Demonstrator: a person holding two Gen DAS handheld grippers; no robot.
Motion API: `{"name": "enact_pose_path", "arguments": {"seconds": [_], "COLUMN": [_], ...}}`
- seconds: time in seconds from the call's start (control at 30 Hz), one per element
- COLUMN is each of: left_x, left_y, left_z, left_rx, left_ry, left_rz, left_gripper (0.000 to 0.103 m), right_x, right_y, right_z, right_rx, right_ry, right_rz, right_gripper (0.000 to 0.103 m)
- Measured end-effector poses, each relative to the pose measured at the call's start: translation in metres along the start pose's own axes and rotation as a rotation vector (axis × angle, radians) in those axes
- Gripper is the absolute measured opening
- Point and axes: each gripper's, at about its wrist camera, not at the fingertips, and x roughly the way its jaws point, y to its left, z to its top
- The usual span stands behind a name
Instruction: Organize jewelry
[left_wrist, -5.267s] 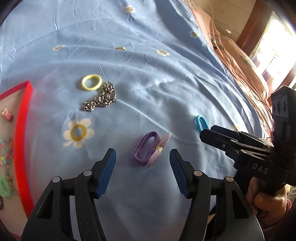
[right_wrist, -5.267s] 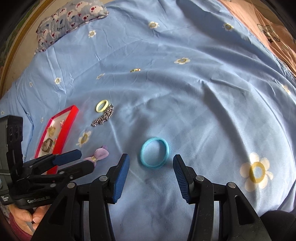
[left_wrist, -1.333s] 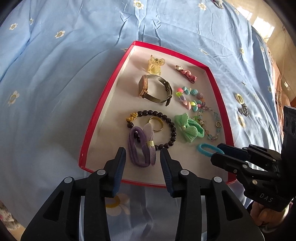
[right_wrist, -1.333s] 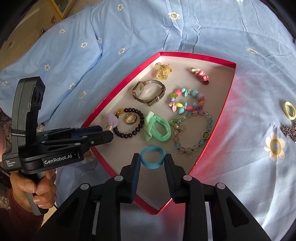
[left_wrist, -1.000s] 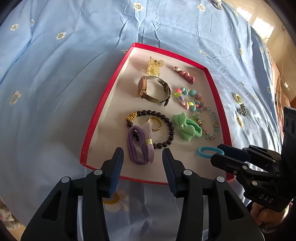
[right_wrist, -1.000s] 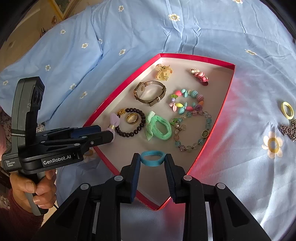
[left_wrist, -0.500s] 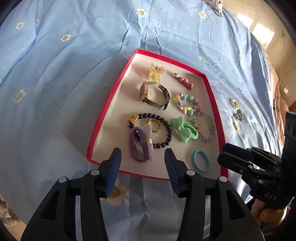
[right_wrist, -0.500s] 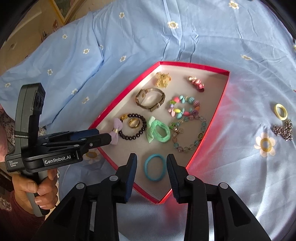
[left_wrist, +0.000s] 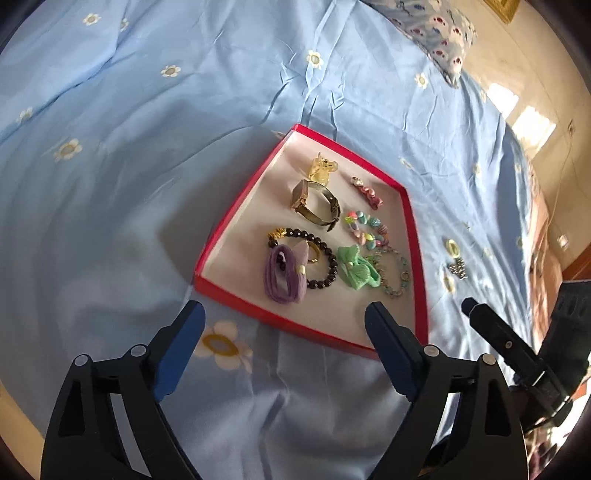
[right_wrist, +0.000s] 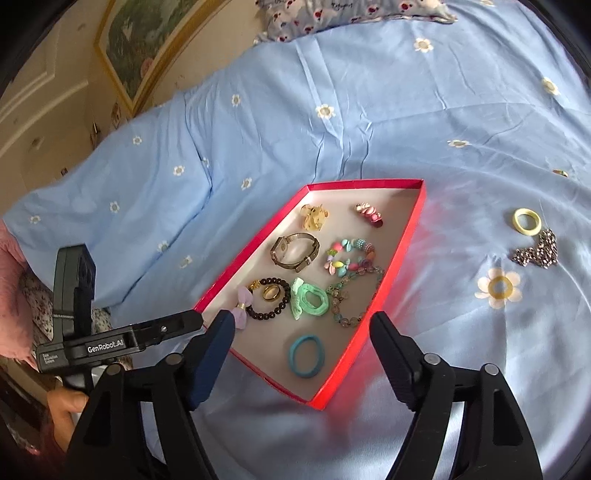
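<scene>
Beaded bracelets (right_wrist: 269, 304) in red tray (right_wrist: 400, 258)

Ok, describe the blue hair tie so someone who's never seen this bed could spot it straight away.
On the blue flowered bedsheet lies a shallow red tray of jewelry. The blue hair tie lies flat in the tray's near corner, alone on bare floor. It is a plain turquoise loop, unlike the green bow tie beyond it.

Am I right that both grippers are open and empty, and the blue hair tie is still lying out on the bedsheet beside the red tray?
Not quite. Both grippers are open and empty, but the blue hair tie lies inside the red tray, near its front corner, not on the bedsheet. The right wrist view shows it, between the right gripper jaws.
</scene>
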Motion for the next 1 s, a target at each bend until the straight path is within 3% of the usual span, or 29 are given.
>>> {"name": "enact_pose_path", "arguments": {"seconds": [0.2,0.5,0.67,0.8,1.0], "left_x": [-0.006,-0.033,-0.056,-0.075,-0.061], "left_y": [-0.004,-0.017,-0.032,-0.047,-0.046], "left_z": [-0.014,-0.034,-0.036,-0.027,-0.025], "left_rx": [0.003,0.088,0.172,0.239,0.243], "left_ry": [-0.018,-0.135,-0.222,-0.307,-0.273], "left_rz": [0.037,0.105,0.135,0.152,0.184], "left_gripper": [0.09,0.09,0.099,0.103,0.103], "right_x": [-0.008,-0.023,-0.041,-0.058,-0.069], "right_y": [0.0,0.012,0.022,0.031,0.04], "right_z": [-0.013,-0.028,-0.02,-0.001,0.011], "right_rx": [-0.006,-0.1,-0.182,-0.243,-0.256], "right_ry": [-0.018,-0.031,-0.067,-0.07,-0.135], "right_rz": [-0.018,-0.076,-0.121,-0.056,-0.109], "right_gripper": [0.086,0.09,0.096,0.1,0.102]}}
